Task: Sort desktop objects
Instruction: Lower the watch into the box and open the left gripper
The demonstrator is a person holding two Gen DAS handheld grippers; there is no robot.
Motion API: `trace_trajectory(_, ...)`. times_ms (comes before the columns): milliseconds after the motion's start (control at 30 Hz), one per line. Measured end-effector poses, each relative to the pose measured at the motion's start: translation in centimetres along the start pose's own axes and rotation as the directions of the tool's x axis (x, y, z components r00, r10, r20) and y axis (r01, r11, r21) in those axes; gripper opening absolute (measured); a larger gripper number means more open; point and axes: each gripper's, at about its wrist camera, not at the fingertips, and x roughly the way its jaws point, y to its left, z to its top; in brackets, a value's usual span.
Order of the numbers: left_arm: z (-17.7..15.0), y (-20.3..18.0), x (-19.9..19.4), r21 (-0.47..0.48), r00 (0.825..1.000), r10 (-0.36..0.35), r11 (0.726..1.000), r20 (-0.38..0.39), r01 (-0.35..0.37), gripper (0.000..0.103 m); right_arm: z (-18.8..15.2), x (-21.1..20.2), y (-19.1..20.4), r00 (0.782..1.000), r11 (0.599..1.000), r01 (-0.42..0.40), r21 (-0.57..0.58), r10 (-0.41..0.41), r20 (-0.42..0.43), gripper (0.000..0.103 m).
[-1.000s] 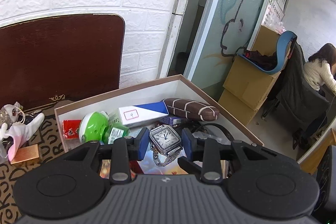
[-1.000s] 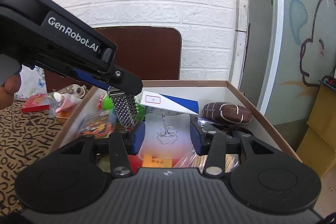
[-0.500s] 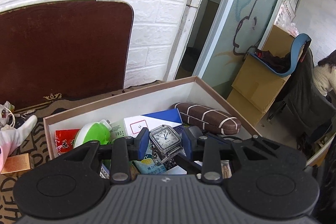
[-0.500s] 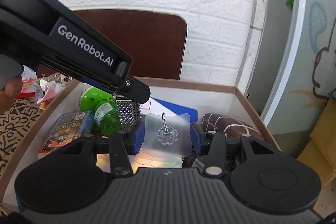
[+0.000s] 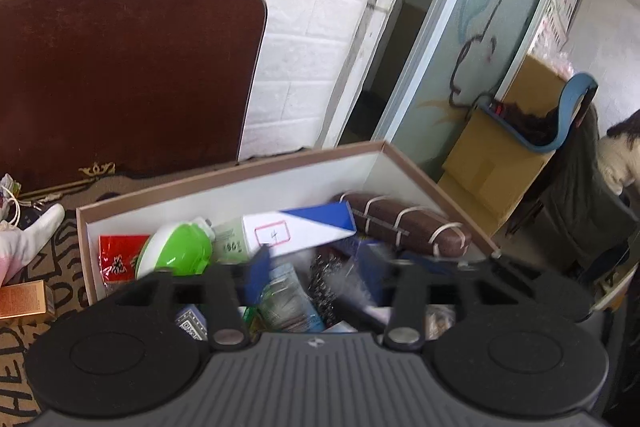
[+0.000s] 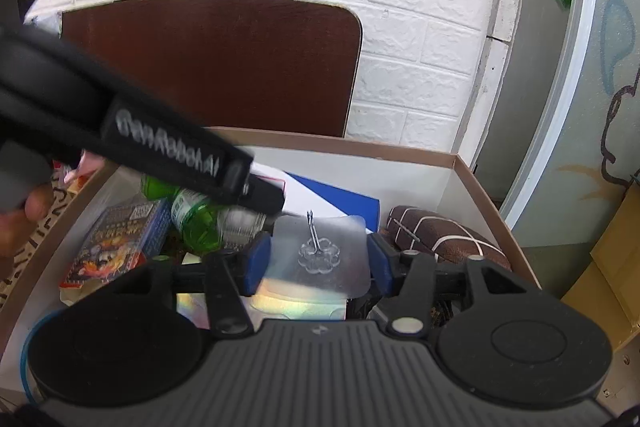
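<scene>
Since half a second ago the left tool point(image 5: 316, 275) has spread wide — watch point(image 5: 326, 277) dropped into the box point(image 5: 240, 175); right tool point(image 6: 318, 261) grips a clear hook point(image 6: 320, 255) — release it next.

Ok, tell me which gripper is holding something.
The right gripper: it clamps the clear stick-on hook by its sheet's edges, above the box. The left gripper has its jaws wide apart, gripping nothing.
</scene>
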Motion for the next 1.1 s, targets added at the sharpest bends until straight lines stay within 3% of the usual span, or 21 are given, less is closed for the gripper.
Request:
trace_trajectory(67, 0.1, -0.3, -0.6, 0.007, 1.000, 0.000, 1.000, 0.029, 0.000, 0.080, -0.1, -0.3, 0.2, 1.000, 1.000, 0.009, -0.003, -0.009, 0.013, 0.066)
trace_trajectory(167, 0.0, -0.5, -1.5, 0.014, 0.999, -0.011, 1.000, 0.050, 0.010, 0.088, -0.1, -1.0, 0.4, 0.999, 1.000, 0.009, -0.005, -0.009, 0.034, 0.084)
trace_trajectory(233, -0.2, -0.5, -1.9, 0.011, 0.998, -0.022, 1.000, 0.051, 0.021, 0.091, -0.1, -1.5, 0.6, 0.999, 1.000, 0.015, -0.002, -0.015, 0.051, 0.089)
trace_trajectory(667, -1.9, -1.2, -4.5, 0.021, 0.999, -0.002, 1.000, 0.043, 0.001, 0.093, -1.0, -4.8, 1.6, 0.998, 0.999, 0.000, 0.049, -0.003, 0.066, 0.090)
trace_trajectory(1100, -5.4, -2.1, -10.6, 0.067, 0.995, 0.004, 0.998, 0.096, -0.011, 0.094, -2.2, -9.2, 4.8, 0.995, 0.997, -0.037, 0.073, 0.030, 0.091, 0.091)
